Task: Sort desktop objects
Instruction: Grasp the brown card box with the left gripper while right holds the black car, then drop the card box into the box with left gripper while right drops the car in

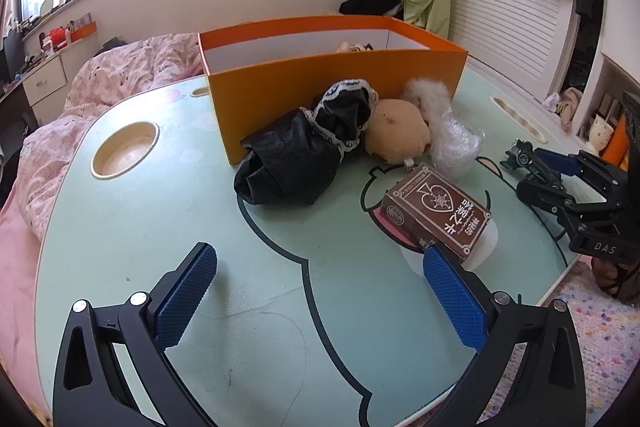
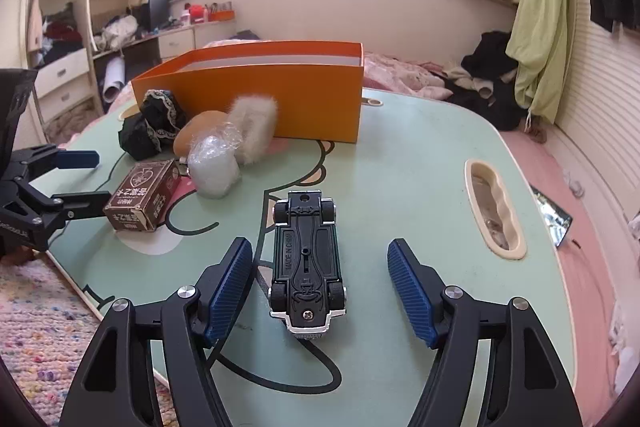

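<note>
Lying upside down on the pale green table (image 2: 420,155), wheels up and chassis showing, the toy car (image 2: 306,263) sits between the spread fingers of the right gripper (image 2: 320,287), with a clear gap to the blue pad on either side, so nothing is pinched. The left gripper (image 1: 320,291) hovers low over the table near its front edge, its fingers also spread wide and empty; its right pad (image 1: 454,297) stands just beside a corner of the brown card box (image 1: 438,213), and contact cannot be told. Behind the card box, a crumpled clear plastic wrap (image 1: 456,143), a tan plush ball (image 1: 396,135), a white fur puff (image 1: 426,95) and a black lace-trimmed cloth (image 1: 304,151) lie clustered against the near wall of the open orange box (image 1: 340,83), which stands at the far side of the table. Inside the orange box, only the top of a small pale figure (image 1: 352,47) shows above the rim. A round cup recess (image 1: 124,151) is sunk into the table's left part, well apart from the cluster.
</note>
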Available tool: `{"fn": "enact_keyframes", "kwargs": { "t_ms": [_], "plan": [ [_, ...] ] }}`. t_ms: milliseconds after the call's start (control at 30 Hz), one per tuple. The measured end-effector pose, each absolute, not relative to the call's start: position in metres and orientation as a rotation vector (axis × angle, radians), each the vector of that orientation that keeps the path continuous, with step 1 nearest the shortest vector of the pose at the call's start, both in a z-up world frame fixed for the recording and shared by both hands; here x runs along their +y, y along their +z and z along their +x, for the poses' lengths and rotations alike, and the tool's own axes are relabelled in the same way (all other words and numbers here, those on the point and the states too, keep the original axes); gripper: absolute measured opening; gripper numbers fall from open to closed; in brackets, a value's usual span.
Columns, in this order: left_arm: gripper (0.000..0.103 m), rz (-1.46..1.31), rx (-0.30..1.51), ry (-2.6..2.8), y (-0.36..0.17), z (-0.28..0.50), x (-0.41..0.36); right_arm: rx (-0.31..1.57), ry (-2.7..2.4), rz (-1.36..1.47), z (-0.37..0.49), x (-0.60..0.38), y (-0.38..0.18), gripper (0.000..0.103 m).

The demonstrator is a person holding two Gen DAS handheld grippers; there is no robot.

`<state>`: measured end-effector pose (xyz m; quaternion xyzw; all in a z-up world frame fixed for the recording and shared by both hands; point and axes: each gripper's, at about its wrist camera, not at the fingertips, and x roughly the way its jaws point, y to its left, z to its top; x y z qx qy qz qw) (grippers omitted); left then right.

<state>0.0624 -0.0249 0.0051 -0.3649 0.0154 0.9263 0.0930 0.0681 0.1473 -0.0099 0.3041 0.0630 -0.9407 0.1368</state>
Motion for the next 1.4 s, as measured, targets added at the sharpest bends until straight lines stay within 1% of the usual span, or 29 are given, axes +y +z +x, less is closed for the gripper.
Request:
{"fn": "enact_keyframes", "kwargs": {
  "t_ms": [67, 100, 133, 167, 200, 267, 633, 667, 733, 767, 800, 900, 1067, 1167, 1400],
  "plan": [
    [0.103, -1.023, 0.038, 2.757, 0.012, 0.067, -0.024, 0.184, -2.726, 0.867, 0.069, 0.147, -0.010, 0.070],
    [0.103, -0.993, 0.041, 2.748, 0.016, 0.069, -0.022, 0.182, -2.723, 0.861, 0.069, 0.147, -0.010, 0.068],
    [0.103, -0.970, 0.051, 2.731, 0.019, 0.071, -0.019, 0.180, -2.719, 0.854, 0.070, 0.147, -0.010, 0.054],
    [0.103, -0.960, 0.071, 2.711, 0.021, 0.070, -0.015, 0.182, -2.716, 0.845, 0.071, 0.147, -0.009, 0.045],
    [0.103, -0.961, 0.100, 2.692, 0.023, 0.067, -0.008, 0.188, -2.713, 0.837, 0.072, 0.145, -0.009, 0.028],
    [0.103, -0.982, 0.160, 2.658, 0.026, 0.060, 0.006, 0.207, -2.716, 0.828, 0.074, 0.143, -0.009, 0.028],
    [0.102, -1.080, 0.293, 2.526, 0.021, 0.026, 0.054, 0.194, -2.713, 0.830, 0.073, 0.144, -0.009, 0.028],
    [0.099, -1.087, 0.312, 2.516, 0.018, 0.026, 0.056, 0.195, -2.713, 0.830, 0.073, 0.144, -0.009, 0.028],
    [0.089, -1.108, 0.355, 2.501, 0.013, 0.027, 0.060, 0.193, -2.713, 0.830, 0.073, 0.144, -0.009, 0.028],
    [0.075, -1.120, 0.369, 2.497, 0.010, 0.027, 0.062, 0.191, -2.712, 0.830, 0.073, 0.144, -0.009, 0.028],
    [0.068, -1.106, 0.342, 2.491, 0.011, 0.029, 0.059, 0.190, -2.712, 0.830, 0.073, 0.144, -0.009, 0.028],
    [0.068, -1.089, 0.298, 2.509, 0.011, 0.032, 0.047, 0.191, -2.713, 0.830, 0.073, 0.144, -0.009, 0.028],
    [0.068, -1.045, 0.148, 2.567, 0.017, 0.039, 0.019, 0.181, -2.715, 0.842, 0.073, 0.145, -0.007, 0.028],
    [0.068, -1.007, 0.062, 2.595, 0.024, 0.045, 0.005, 0.138, -2.706, 0.847, 0.071, 0.149, -0.003, 0.028],
    [0.068, -0.940, 0.009, 2.652, 0.050, 0.043, -0.012, 0.001, -2.688, 0.779, 0.066, 0.154, 0.029, 0.028]
  ]
}}
